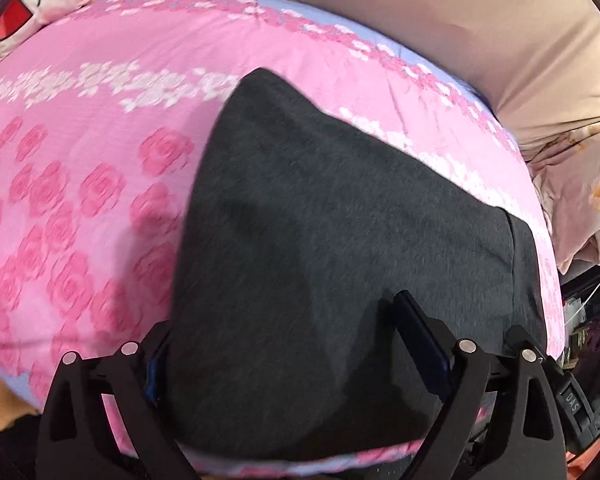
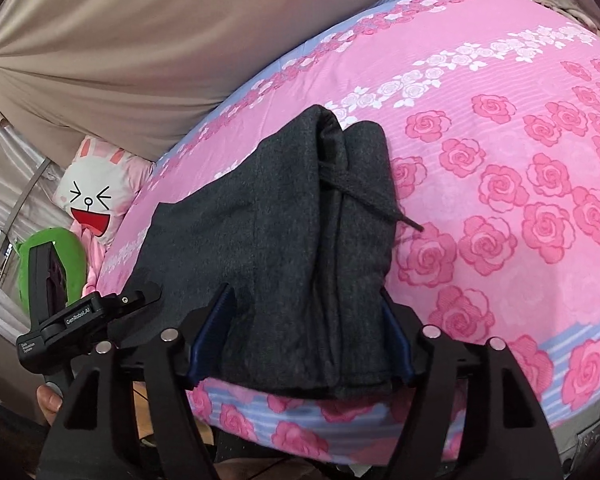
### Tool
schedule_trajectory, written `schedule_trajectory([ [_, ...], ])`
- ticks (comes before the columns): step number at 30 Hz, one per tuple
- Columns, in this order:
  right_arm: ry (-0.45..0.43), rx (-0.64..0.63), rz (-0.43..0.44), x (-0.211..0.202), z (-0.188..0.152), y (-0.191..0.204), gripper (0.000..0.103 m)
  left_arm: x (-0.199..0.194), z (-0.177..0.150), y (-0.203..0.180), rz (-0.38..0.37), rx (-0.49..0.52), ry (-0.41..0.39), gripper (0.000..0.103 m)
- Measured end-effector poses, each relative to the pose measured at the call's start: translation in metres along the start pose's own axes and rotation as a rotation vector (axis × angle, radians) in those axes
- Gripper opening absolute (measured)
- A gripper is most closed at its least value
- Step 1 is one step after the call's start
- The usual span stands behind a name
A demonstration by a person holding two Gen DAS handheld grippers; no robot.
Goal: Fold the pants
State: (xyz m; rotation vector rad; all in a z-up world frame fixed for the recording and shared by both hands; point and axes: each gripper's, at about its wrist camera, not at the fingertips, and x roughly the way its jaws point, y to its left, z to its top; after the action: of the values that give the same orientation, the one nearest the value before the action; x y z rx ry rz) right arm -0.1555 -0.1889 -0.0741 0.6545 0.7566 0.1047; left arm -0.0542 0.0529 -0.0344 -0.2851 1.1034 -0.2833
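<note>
Dark grey pants (image 1: 340, 240) lie folded into a thick bundle on a pink rose-print bedspread (image 1: 80, 200). In the left wrist view my left gripper (image 1: 288, 352) stands wide open over the near end of the bundle. Its right finger (image 1: 420, 340) rests on the cloth, and the cloth's edge partly hides the left one. In the right wrist view the pants (image 2: 292, 248) show their waistband end with a loose drawstring (image 2: 364, 196). My right gripper (image 2: 304, 332) is open and straddles the near edge, with the cloth filling the gap between its blue pads.
A cartoon rabbit pillow (image 2: 92, 200) and a green plush (image 2: 68, 248) sit at the bed's far left corner. Beige draped fabric (image 2: 120, 60) hangs behind the bed. The left tool's black body (image 2: 80, 314) and a hand (image 2: 48, 400) show at lower left. The bed's near edge (image 2: 300, 432) lies just below the fingers.
</note>
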Motion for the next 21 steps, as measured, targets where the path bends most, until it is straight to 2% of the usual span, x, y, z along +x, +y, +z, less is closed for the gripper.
schedule_trajectory([
  [2,-0.011,-0.007,-0.011,0.004,0.003,0.004,0.066,0.004,0.006,-0.002,0.005,-0.001,-0.011,0.090],
  [4,-0.021,0.000,-0.022,0.010,0.004,0.010,0.065,0.007,0.010,-0.006,0.024,0.002,-0.016,0.081],
  [5,-0.021,0.000,-0.032,0.013,0.005,0.011,0.060,0.008,0.012,-0.009,0.057,0.005,-0.021,0.073],
  [6,-0.020,0.007,-0.032,0.014,0.006,0.011,0.051,0.009,0.012,-0.011,0.081,0.010,-0.027,0.067],
  [7,-0.013,0.024,-0.019,0.015,0.007,0.009,0.045,0.007,0.012,-0.012,0.103,0.015,-0.028,0.057],
  [8,-0.013,0.035,-0.009,0.013,0.007,0.009,0.036,0.005,0.013,-0.012,0.112,0.017,-0.031,0.042],
  [10,-0.028,0.024,-0.011,0.006,0.006,0.012,0.033,-0.006,0.012,-0.010,0.120,0.029,-0.051,0.025],
  [11,-0.031,0.013,-0.016,0.002,0.005,0.014,0.033,-0.012,0.013,-0.009,0.101,0.037,-0.051,0.021],
  [15,-0.042,-0.021,-0.022,-0.012,0.001,0.027,0.032,-0.036,0.011,-0.010,0.045,0.049,-0.056,0.017],
  [21,-0.030,-0.046,-0.044,-0.023,-0.012,0.038,0.032,-0.055,-0.001,-0.020,0.050,0.087,-0.065,0.017],
])
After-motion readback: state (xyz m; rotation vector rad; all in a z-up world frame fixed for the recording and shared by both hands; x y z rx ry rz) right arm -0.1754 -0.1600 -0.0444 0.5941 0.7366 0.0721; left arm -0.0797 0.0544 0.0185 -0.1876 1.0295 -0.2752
